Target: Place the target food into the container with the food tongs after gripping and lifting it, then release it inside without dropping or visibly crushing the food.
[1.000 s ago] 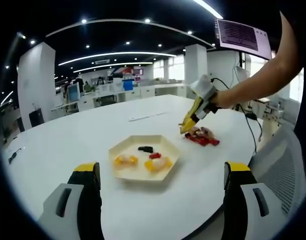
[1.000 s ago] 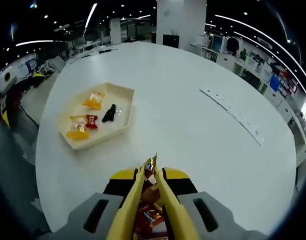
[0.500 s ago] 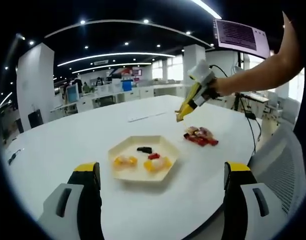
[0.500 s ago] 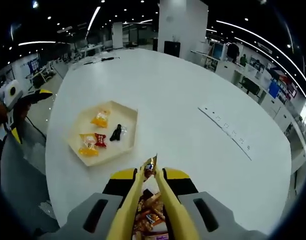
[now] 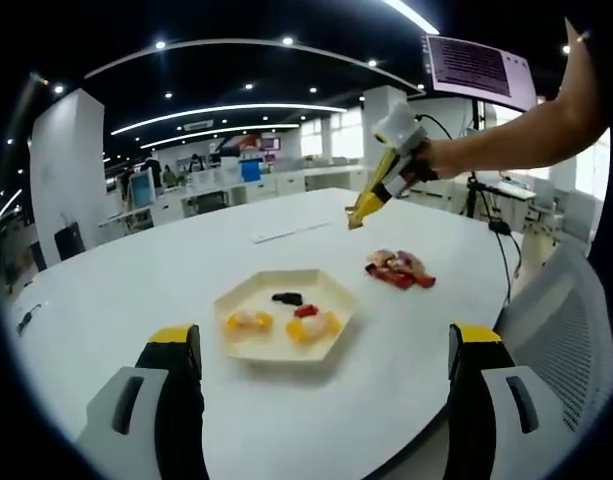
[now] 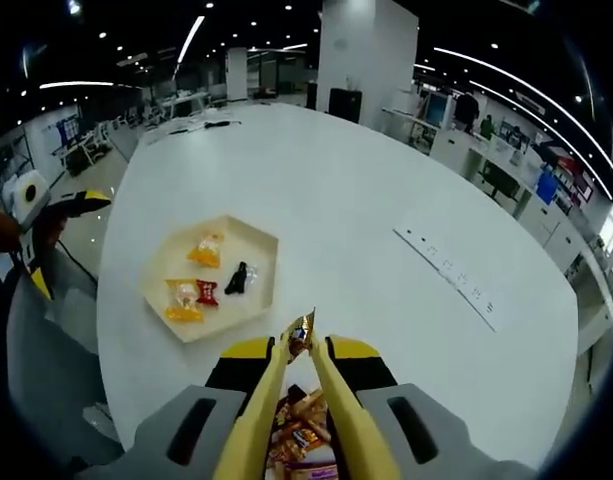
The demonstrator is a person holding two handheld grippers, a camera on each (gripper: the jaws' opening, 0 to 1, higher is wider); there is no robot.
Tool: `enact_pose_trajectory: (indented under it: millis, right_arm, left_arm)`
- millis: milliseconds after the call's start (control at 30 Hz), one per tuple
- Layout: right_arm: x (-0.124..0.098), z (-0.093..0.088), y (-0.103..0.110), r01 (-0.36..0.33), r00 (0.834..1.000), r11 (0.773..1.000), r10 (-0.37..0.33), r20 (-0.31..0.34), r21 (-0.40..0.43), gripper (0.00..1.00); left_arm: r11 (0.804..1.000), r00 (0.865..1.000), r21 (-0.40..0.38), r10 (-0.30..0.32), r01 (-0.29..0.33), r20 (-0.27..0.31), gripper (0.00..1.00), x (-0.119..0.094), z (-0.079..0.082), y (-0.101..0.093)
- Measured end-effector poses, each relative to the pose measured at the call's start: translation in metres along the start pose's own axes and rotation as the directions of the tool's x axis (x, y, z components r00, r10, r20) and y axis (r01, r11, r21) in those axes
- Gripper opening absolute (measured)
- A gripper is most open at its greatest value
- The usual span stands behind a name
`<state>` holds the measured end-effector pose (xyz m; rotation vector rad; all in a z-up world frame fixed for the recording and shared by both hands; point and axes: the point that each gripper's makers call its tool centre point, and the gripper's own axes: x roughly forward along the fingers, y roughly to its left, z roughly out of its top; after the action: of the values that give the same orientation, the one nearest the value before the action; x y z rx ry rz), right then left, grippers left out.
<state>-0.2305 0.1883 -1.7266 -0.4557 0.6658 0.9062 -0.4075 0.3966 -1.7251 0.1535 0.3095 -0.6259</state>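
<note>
A small gold-wrapped candy [image 6: 302,327] is clamped between the tips of the yellow tongs [image 6: 298,400], which are squeezed together by the right gripper [image 5: 396,178] and held in the air above the white table [image 6: 386,200]. A pile of wrapped candies [image 5: 398,268] is seen on the table below them. The hexagonal tray [image 6: 167,268], with four wrapped sweets inside, lies well apart from the tongs. The left gripper [image 5: 326,400] is held with its jaws spread wide, nothing between them.
</note>
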Motion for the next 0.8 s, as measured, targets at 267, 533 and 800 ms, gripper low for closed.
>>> enact_pose_trajectory:
  millis: [267, 533, 800]
  right_arm:
    - [0.000, 0.005, 0.006, -0.015, 1.000, 1.000, 0.015, -0.003, -0.006, 0.18]
    - [0.000, 0.014, 0.011, -0.023, 1.000, 1.000, 0.023, 0.010, -0.021, 0.18]
    - [0.001, 0.024, 0.017, -0.034, 0.999, 0.999, 0.034, 0.020, -0.016, 0.18]
  left_arm:
    - [1.000, 1.000, -0.004, -0.002, 0.002, 0.004, 0.98, 0.000, 0.001, -0.001]
    - [1.000, 1.000, -0.006, -0.004, 0.005, 0.009, 0.98, -0.001, 0.002, -0.001]
    - [1.000, 1.000, -0.009, 0.019, -0.019, 0.014, 0.99, -0.002, 0.003, 0.003]
